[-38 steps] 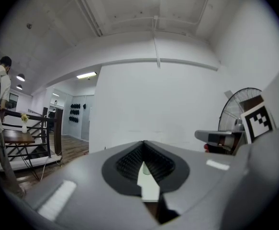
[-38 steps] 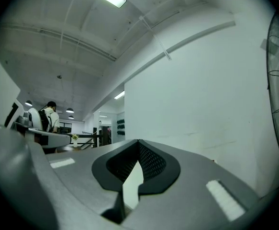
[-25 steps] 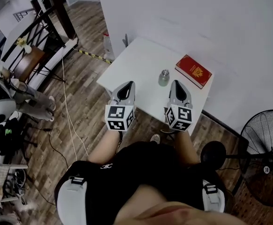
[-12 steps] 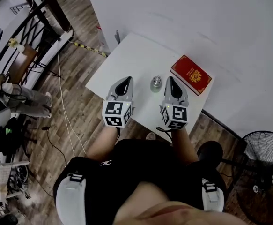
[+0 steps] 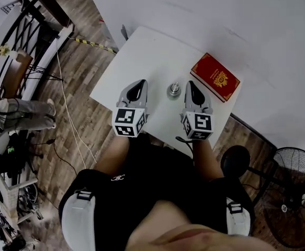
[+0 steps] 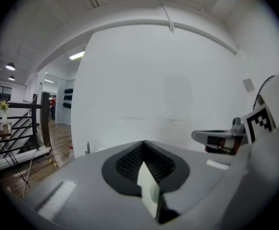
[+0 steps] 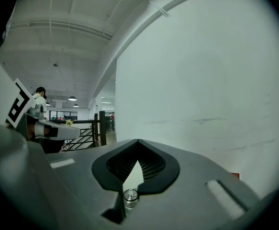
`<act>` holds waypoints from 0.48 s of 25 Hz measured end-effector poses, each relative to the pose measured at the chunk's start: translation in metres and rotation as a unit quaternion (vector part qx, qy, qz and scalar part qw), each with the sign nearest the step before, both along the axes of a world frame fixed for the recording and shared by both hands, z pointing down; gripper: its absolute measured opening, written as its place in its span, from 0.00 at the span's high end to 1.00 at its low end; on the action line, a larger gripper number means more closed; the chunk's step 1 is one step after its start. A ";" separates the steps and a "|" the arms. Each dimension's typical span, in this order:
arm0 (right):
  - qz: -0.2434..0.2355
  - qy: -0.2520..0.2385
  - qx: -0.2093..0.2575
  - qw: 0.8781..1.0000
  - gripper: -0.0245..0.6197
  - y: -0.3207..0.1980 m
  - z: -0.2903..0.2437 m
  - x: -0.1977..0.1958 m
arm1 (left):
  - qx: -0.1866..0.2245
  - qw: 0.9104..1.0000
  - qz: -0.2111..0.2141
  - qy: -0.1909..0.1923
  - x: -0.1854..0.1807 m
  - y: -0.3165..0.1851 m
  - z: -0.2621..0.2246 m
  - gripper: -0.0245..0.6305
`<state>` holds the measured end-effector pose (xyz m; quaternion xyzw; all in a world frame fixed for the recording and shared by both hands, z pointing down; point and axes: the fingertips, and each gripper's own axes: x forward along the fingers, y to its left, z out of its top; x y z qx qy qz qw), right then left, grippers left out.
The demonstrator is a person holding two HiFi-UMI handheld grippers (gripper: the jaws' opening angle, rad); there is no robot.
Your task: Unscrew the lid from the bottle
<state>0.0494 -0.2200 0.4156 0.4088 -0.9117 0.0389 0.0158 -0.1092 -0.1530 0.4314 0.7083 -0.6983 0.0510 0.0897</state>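
A small bottle with a metal lid (image 5: 173, 90) stands upright on the white table (image 5: 142, 56), between my two grippers. The left gripper (image 5: 137, 86) hovers to the bottle's left with its jaws shut and empty. To the bottle's right, the right gripper (image 5: 192, 88) is also shut and holds nothing. In the right gripper view the bottle's lid (image 7: 130, 196) peeks through the slit below the closed jaws, farther on. The left gripper view shows only its shut jaws (image 6: 145, 153), the white wall, and the right gripper (image 6: 225, 139) off to the side.
A red book (image 5: 215, 77) lies on the table's far right corner. The table stands against a white wall. A floor fan (image 5: 293, 192) stands at the right, cables and a railing (image 5: 29, 30) at the left on the wooden floor.
The head view has shifted, so table and bottle now sit a little lower left in view. Both grippers have come closer to the bottle's sides and stay shut.
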 end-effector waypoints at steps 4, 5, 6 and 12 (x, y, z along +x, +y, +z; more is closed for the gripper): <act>0.027 0.013 -0.019 0.999 0.96 -0.007 0.010 -0.005 | -0.006 0.999 0.047 0.006 -0.006 -0.019 0.008 0.88; 0.036 0.013 -0.022 0.999 0.96 -0.008 0.012 -0.006 | -0.005 0.998 0.062 0.009 -0.006 -0.024 0.009 0.88; 0.044 0.011 -0.024 0.999 0.96 -0.010 0.013 -0.006 | -0.001 0.997 0.079 0.013 -0.005 -0.028 0.010 0.88; 0.009 -0.044 -0.049 0.998 0.73 -0.010 0.009 -0.019 | 0.030 0.969 0.240 0.049 0.023 -0.049 0.010 0.65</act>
